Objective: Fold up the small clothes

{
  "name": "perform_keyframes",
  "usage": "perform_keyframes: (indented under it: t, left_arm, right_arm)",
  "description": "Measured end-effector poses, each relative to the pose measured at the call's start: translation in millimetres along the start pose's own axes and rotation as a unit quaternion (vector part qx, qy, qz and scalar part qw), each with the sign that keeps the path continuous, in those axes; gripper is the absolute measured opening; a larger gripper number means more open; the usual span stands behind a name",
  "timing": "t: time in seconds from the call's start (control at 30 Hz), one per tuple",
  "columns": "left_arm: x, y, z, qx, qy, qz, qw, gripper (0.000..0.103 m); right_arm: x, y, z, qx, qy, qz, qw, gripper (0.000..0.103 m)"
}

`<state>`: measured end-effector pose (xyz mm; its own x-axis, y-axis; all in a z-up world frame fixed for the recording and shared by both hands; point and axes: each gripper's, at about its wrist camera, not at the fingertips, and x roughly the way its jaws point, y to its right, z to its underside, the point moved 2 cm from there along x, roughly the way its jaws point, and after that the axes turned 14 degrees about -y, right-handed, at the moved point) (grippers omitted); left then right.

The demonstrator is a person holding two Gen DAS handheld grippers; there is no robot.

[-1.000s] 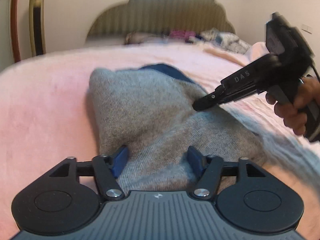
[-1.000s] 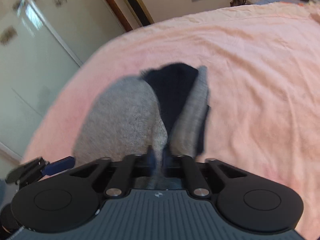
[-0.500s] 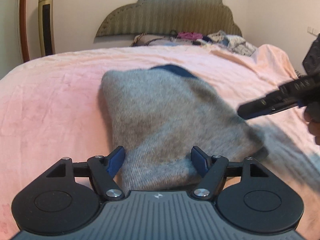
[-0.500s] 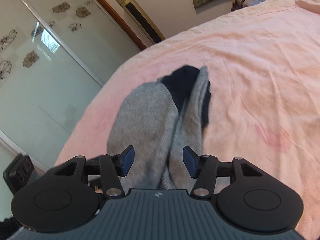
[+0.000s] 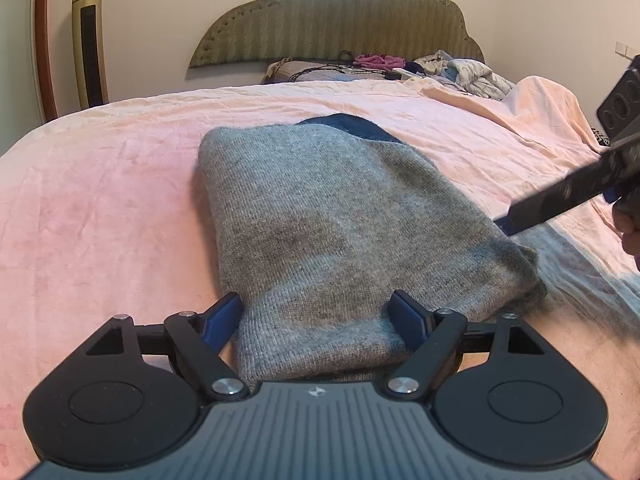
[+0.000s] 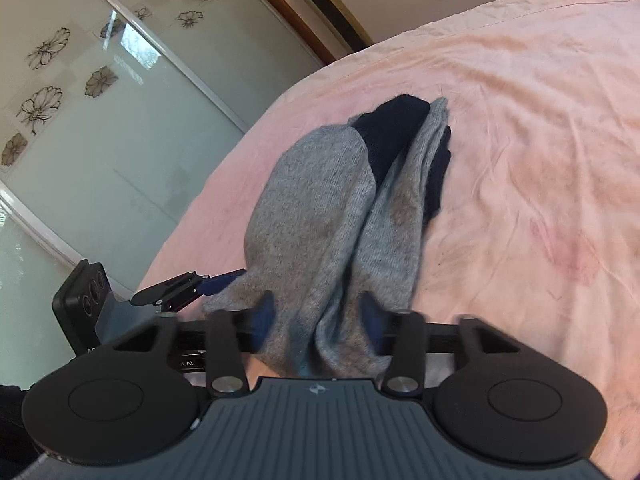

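A grey knit garment (image 5: 340, 232) with a dark navy part (image 5: 348, 124) at its far end lies folded on the pink bed (image 5: 100, 208). My left gripper (image 5: 318, 318) is open, its blue pads on either side of the garment's near edge. In the right wrist view the garment (image 6: 332, 216) lies in two grey folds with navy (image 6: 392, 132) between them. My right gripper (image 6: 318, 316) is open over its near end. The left gripper also shows in the right wrist view (image 6: 208, 284), and the right gripper's finger shows in the left wrist view (image 5: 560, 196).
A padded headboard (image 5: 340, 12) with a pile of clothes (image 5: 460, 70) stands at the far end of the bed. A tower fan (image 5: 90, 40) stands by the wall. Glass sliding doors (image 6: 100, 120) with flower prints are beside the bed.
My right gripper has let go of the grey garment and opened, pulling back to the right. The fold now lies flat. My left gripper stayed open at the near edge.
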<state>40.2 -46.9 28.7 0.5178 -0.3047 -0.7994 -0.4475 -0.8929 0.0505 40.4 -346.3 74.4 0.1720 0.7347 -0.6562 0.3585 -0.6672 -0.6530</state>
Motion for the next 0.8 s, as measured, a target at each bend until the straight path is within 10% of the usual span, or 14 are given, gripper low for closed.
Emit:
perform_keyframes:
  t: [0.6, 0.67, 0.8]
  left_arm:
    - [2, 0, 1, -0.001, -0.004, -0.002, 1.0000, 0.086]
    - [3, -1, 1, -0.006, -0.007, -0.001, 1.0000, 0.089]
    - [4, -5, 0, -0.012, -0.011, 0.007, 0.9998, 0.090]
  right_arm:
    - [28, -19, -7, -0.024, -0.038, 0.035, 0.998, 0.046]
    - [42, -14, -2, -0.027, -0.057, 0.067, 0.996, 0.007]
    - [29, 1, 9, 0.006, -0.038, 0.050, 0.998, 0.005]
